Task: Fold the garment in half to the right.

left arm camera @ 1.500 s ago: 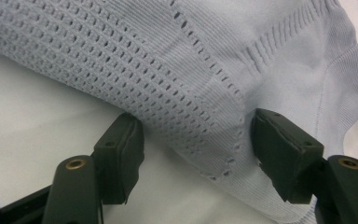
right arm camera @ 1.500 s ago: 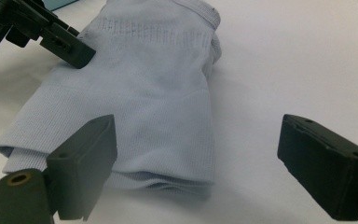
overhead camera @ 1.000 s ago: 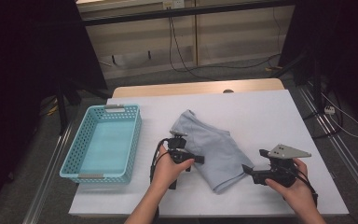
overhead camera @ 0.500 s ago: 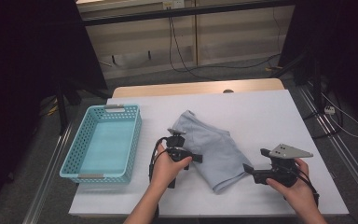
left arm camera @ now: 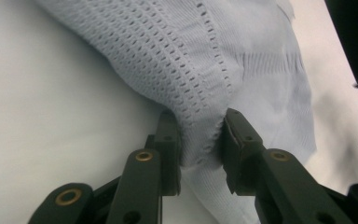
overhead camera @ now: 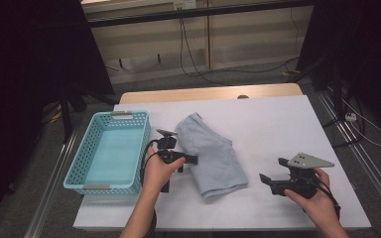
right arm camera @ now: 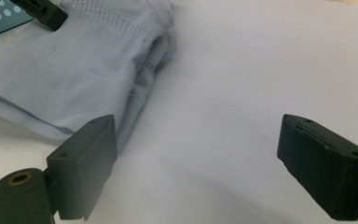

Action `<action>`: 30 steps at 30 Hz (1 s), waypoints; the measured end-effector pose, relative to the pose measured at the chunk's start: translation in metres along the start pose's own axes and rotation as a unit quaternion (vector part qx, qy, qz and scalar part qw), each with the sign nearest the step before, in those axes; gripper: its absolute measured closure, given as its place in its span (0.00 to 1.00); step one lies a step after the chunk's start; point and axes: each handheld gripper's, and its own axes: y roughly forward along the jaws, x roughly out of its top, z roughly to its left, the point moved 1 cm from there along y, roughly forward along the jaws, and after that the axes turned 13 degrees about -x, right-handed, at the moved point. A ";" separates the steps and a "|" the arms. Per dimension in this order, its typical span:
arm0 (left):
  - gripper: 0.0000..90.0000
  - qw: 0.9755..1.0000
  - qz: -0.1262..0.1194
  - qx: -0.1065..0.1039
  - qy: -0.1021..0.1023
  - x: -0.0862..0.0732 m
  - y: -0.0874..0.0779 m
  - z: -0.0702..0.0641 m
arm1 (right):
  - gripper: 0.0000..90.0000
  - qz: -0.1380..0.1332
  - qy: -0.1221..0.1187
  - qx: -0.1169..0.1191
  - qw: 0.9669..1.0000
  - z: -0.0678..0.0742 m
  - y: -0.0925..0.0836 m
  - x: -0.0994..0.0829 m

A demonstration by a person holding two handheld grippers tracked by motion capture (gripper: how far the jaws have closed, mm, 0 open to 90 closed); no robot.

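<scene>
A pale blue-grey knit garment point(overhead camera: 213, 153) lies crumpled in the middle of the white table point(overhead camera: 278, 124). At its left edge my left gripper point(overhead camera: 191, 159) has a fold of the garment point(left arm camera: 205, 56) bunched between its pads. Its jaws closed on that fold and have just eased open a little, and the left gripper point(left arm camera: 200, 135) still pinches the cloth. To the right of the garment my right gripper point(overhead camera: 273, 170) hovers low over bare table. Its right gripper jaws point(right arm camera: 196, 140) stand wide apart with nothing between them, and the garment point(right arm camera: 74, 70) lies ahead to the left.
A light blue plastic basket point(overhead camera: 77, 158) stands at the table's left edge, next to my left hand. Bare white table stretches to the right of and behind the garment. Beyond the table are a dark floor, cables and black stands.
My left gripper has shifted toward the basket and risen slightly, drawing the garment's left edge along with it. The right gripper has stayed in place, still wide apart.
</scene>
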 end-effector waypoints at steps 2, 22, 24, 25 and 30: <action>0.78 1.000 -0.006 0.005 -0.002 0.000 -0.003 0.004 | 0.13 0.000 0.002 -0.001 1.000 0.000 0.000 0.000; 0.82 0.998 -0.058 0.026 -0.010 0.005 -0.020 0.014 | 0.13 0.001 -0.002 -0.003 1.000 0.002 0.001 0.000; 0.79 0.998 -0.064 0.025 -0.009 0.004 -0.021 0.014 | 0.13 0.002 -0.003 -0.003 1.000 0.002 0.001 0.000; 0.76 0.997 -0.066 0.022 -0.010 0.004 -0.021 0.015 | 0.13 0.002 -0.003 -0.002 1.000 0.002 0.002 0.000; 0.56 0.997 -0.065 0.033 -0.001 0.003 -0.016 0.016 | 0.13 0.002 -0.005 -0.001 1.000 0.003 0.002 0.000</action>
